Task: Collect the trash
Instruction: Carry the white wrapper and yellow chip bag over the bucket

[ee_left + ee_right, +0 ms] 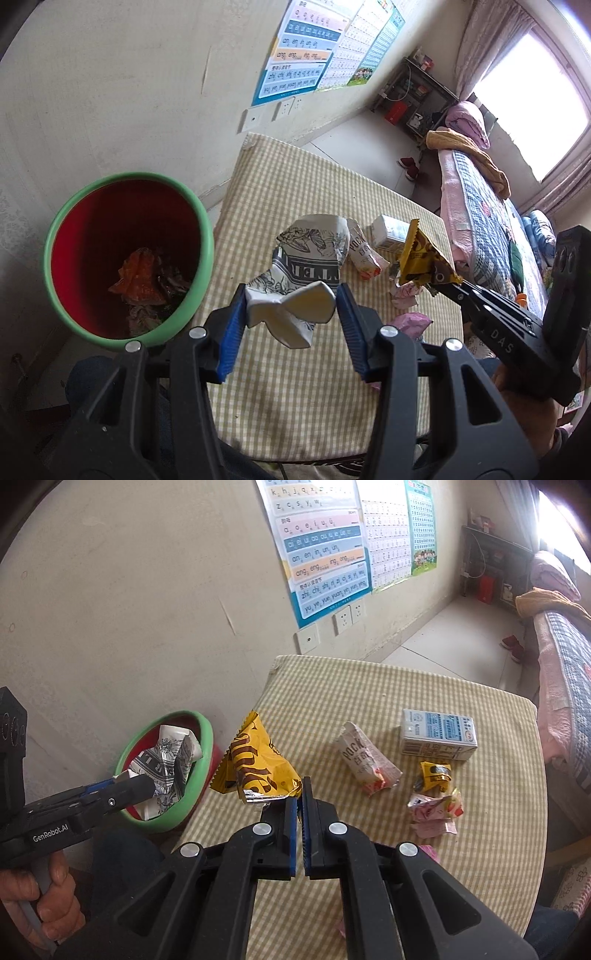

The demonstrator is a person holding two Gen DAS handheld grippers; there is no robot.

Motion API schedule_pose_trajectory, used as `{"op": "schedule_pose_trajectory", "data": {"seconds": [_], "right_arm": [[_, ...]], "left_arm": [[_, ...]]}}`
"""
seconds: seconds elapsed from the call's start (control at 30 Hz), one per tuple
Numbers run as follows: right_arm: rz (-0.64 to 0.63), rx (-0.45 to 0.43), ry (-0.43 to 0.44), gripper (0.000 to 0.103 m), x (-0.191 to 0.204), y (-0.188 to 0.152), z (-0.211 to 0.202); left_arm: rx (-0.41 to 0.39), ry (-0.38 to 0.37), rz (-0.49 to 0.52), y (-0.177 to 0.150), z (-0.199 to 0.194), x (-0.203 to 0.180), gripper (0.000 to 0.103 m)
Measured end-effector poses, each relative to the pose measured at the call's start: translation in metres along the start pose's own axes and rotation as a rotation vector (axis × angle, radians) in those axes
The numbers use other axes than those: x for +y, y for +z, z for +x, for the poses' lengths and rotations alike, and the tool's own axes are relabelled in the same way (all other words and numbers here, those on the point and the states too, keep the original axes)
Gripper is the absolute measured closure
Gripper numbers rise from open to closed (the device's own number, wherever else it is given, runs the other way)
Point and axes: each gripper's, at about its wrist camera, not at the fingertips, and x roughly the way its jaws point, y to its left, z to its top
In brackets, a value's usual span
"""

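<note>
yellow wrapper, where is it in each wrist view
Left wrist view: the yellow wrapper is right of centre, hanging from the right gripper above the table.
Right wrist view: it is just left of centre, pinched in that gripper at its lower right corner.
Shared landmark: the green-rimmed bin, left of the wrapper in both views.
</note>
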Motion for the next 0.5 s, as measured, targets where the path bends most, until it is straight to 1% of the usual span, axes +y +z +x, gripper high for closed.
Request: {"op": "schedule_pose_trajectory", "data": {"seconds": [0.27, 0.5], "right_arm": [[-0.078, 0.009, 0.056, 0.101, 0.049, 0.012, 0.013], [-0.134, 0.028, 0.091, 0.101, 0.084, 0.022, 0.034]], "left_arm": [[-0.037, 0.030, -0.091, 0.000, -0.015, 0.040, 0.057], [-0.066, 0.077, -0.167, 0.005, -0.032, 0.087, 0.057]]}}
